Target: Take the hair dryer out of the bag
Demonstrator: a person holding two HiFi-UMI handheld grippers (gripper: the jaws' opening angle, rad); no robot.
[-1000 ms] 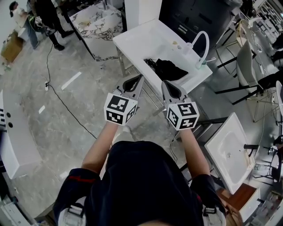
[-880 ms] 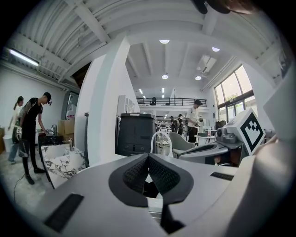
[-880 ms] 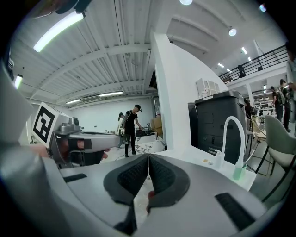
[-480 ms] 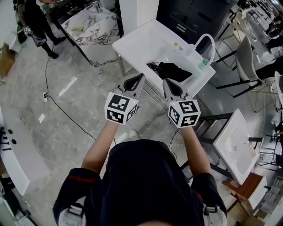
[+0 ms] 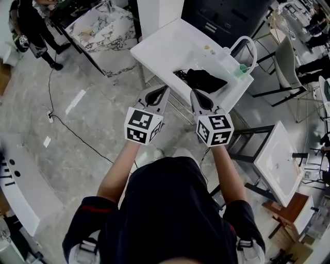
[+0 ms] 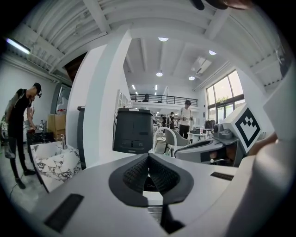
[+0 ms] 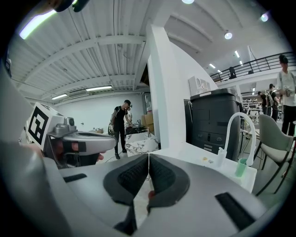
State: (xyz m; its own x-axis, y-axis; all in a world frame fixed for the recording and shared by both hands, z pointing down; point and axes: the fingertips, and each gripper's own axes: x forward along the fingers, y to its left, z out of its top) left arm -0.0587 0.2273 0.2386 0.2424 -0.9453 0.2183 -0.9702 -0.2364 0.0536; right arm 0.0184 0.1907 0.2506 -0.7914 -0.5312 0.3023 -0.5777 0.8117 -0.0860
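Observation:
A black bag lies on the white table, with a black cord trailing from its left side. No hair dryer shows outside it. My left gripper is held in the air before the table's near edge, jaws shut and empty. My right gripper hangs beside it, just short of the bag, also shut on nothing. In the left gripper view the pads meet, and the right gripper shows alongside. In the right gripper view the pads are closed too, with the table ahead.
A white curved faucet and a green cup stand at the table's right end. A marble-topped table and a dark cabinet lie beyond. A white basin is at right, a floor cable at left, a person far left.
Both grippers, still shut, have come closer to the white table as the person walks forward. The table and bag sit nearer to the fingertips.

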